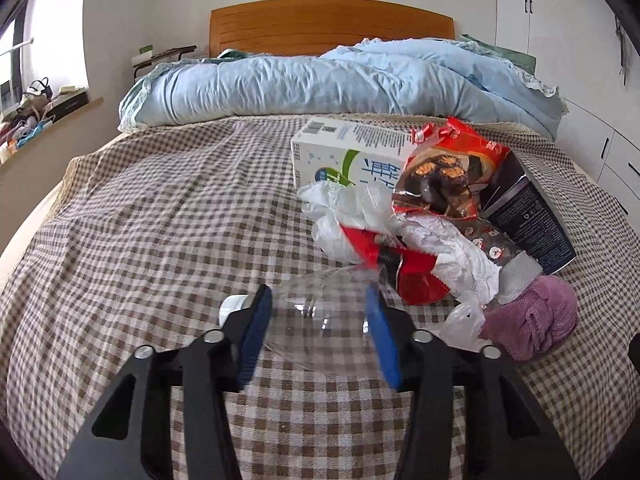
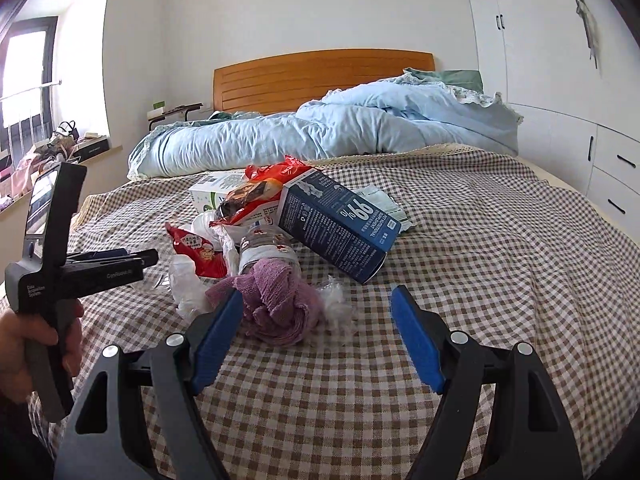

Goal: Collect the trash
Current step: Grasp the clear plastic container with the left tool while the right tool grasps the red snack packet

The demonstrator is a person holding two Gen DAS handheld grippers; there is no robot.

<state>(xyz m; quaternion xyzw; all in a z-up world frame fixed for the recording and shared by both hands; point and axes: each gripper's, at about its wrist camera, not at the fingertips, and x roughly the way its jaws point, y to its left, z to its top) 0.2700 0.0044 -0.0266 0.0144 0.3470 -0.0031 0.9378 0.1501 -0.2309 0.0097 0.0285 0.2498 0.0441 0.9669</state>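
Trash pile sits mid-frame on the brown-and-white checked bedspread (image 2: 460, 240). The left gripper (image 1: 320, 312) has its blue-padded fingers (image 1: 256, 332) on either side of a clear crushed plastic bottle (image 1: 316, 304) at the lower centre; can't tell if they're actually squeezing it. The right gripper (image 2: 316, 312) hangs spread wide, nothing in it, just in front of a crumpled purple cloth (image 2: 276, 304). The dark blue carton (image 2: 340, 224) reads "99%" upside down, and the left device says "Data Acquisition System".

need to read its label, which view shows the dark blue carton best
The right wrist view: the dark blue carton lies unobstructed, printed side facing the camera. The left wrist view shows only its far end, behind the snack bag.
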